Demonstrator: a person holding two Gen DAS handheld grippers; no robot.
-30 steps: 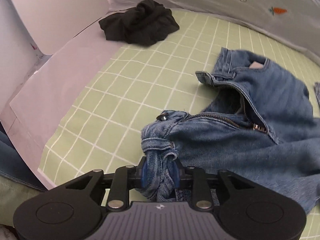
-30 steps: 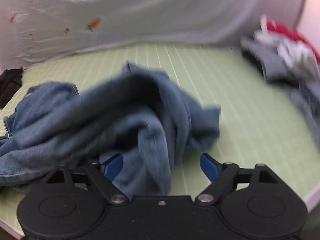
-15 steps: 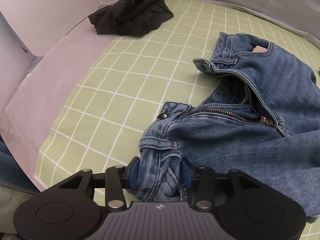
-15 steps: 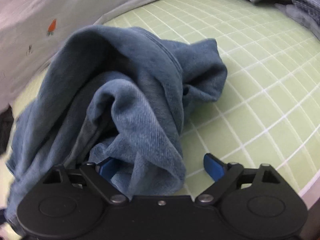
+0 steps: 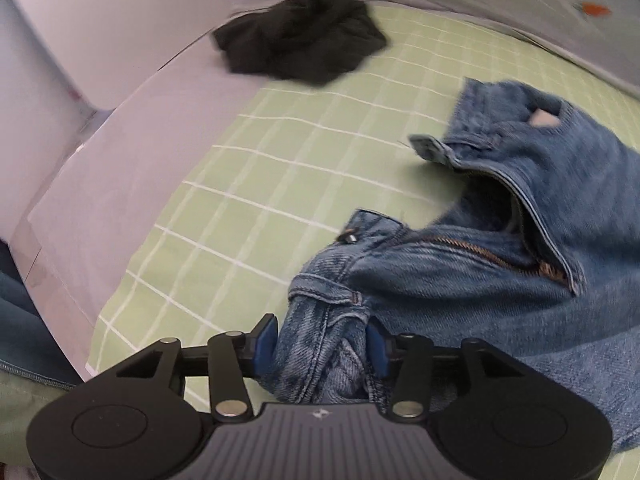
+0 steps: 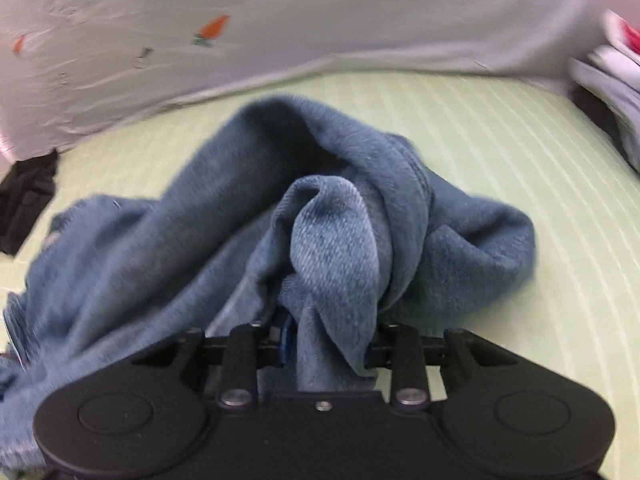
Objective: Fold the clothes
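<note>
A crumpled pair of blue denim jeans [image 5: 500,280] is lying on the pale green sheet with a white grid [image 5: 280,184], its waistband end toward the left, with the zip fly gaping open and the brass zipper [image 5: 500,254] showing. The left gripper [image 5: 322,346] is holding a bunched piece of the waistband by a belt loop; its jaws are opening, though the blue pads are still lying against the denim on both sides. Further right, the jeans' leg fabric [image 6: 340,216] is heaped into a tall fold, and the right gripper [image 6: 330,346] is closing on a hanging tuck of it; the cloth is filling the gap, and it seems pinched, though blur makes the contact hard to judge. Beyond the jeans, at the far left corner, a crumpled black garment [image 5: 304,48] is sitting where the sheet meets a white fabric backdrop printed with small orange carrots [image 6: 212,32]. At the far right, a pile of grey, white and red clothes [image 6: 612,80] is resting on the sheet.
</note>
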